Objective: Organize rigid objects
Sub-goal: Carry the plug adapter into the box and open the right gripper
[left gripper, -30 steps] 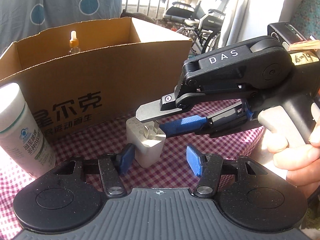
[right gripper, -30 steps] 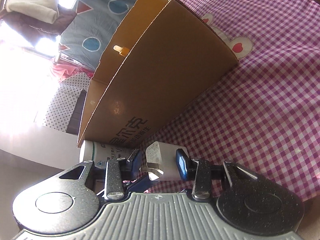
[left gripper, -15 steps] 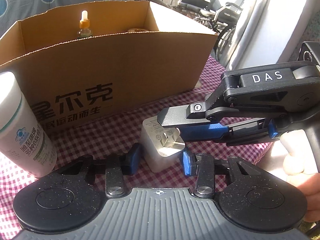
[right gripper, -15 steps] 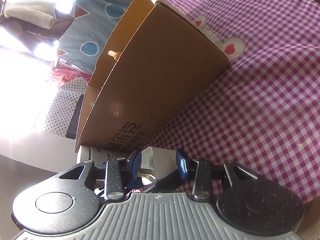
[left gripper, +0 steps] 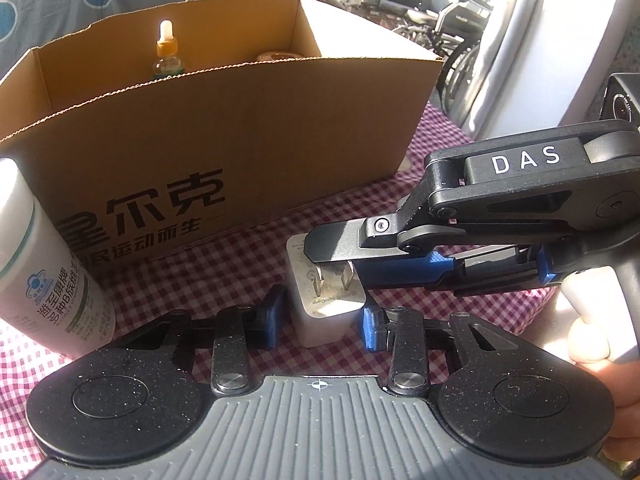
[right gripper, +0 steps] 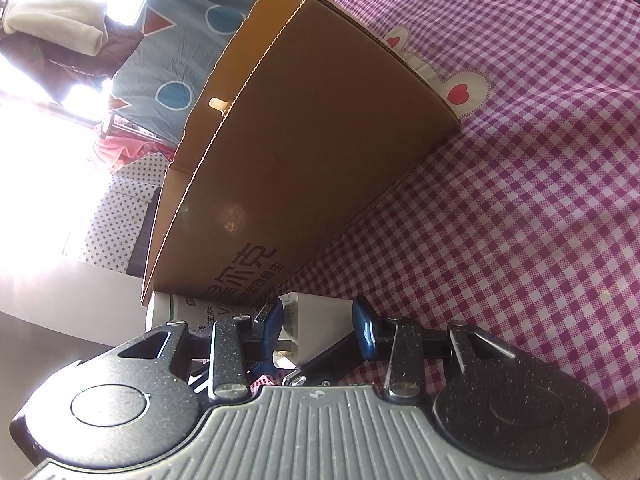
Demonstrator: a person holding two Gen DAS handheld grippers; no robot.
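Observation:
A white two-prong charger plug stands on the checked cloth in front of the cardboard box. My left gripper is shut on the white charger plug, a blue pad on each side. My right gripper reaches in from the right over the plug's prongs; in the right wrist view the plug sits between its blue pads, which stand apart, the right one clear of it. A white vitamin bottle stands at the left by the box.
A dropper bottle and a round lid stand inside the box. Purple checked cloth covers the table to the right. Wheelchairs stand beyond the table.
My left gripper has closed from wide open onto the charger plug. Both grippers have moved in closer to the plug, and the right gripper's pads now stand further apart around it.

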